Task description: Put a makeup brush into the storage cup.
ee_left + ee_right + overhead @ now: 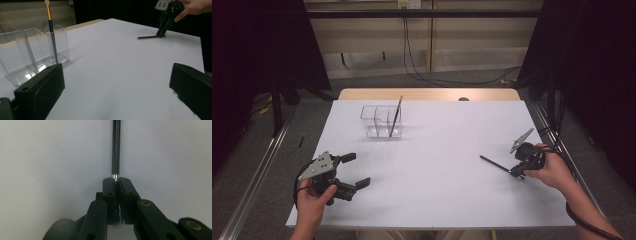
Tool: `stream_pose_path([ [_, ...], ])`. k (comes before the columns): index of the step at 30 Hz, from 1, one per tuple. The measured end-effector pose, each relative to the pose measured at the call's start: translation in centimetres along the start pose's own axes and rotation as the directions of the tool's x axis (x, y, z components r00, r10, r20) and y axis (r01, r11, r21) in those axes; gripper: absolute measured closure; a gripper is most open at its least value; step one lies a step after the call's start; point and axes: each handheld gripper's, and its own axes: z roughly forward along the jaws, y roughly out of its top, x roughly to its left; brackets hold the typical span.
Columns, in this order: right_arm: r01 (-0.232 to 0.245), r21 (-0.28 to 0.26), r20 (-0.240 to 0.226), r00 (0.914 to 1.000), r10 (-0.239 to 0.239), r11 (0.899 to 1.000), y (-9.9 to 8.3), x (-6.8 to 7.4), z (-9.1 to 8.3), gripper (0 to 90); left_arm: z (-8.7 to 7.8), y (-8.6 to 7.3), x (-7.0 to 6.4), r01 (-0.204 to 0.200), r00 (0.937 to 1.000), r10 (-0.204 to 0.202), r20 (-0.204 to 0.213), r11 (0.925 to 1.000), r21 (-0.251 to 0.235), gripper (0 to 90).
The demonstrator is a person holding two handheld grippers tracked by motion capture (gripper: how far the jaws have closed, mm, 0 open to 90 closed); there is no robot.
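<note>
From the high view, roughly halfway by the look of it: one orange-and-dark pencil (395, 116) already leaning upright in the clear plastic divided holder (381, 121), and a second slim black pen (495, 164) lying on the white table (437, 190) well to the right of that holder, pinched at its near end by the right claw (518, 172). From the left gripper view, left claw (116, 87) spread wide and empty, near the holder's front corner. From the right gripper view, right claw clamped on the pen's silver-ringed end, shaft glossy, thin and straight; lift and drop into the holder left to do.

The black pen (495, 164) is slim and dark. It lies flat on the table's right side, at about four o'clock from centre. Its far end points toward ten o'clock; its near end sits pinched between gripper jaws.
</note>
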Motion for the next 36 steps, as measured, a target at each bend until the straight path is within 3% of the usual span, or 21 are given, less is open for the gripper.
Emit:
stream_pose_path([
  [21, 0.047, -0.04, -0.024, 0.9986, -0.047, 0.998, 1.0, 1.8, -1.4, 84.0, 0.1, 0.1, -0.2, -0.004, 1.0, 0.004, 0.003, 1.0, 0.005, 0.0],
  [36, 0.109, -0.065, -0.045, 0.9927, -0.112, 0.992, 2.2, 3.1, -1.8, 83.9, 0.3, 0.1, -0.3, 0.007, 0.9999, -0.007, 0.012, 0.9999, 0.008, 0.0],
])
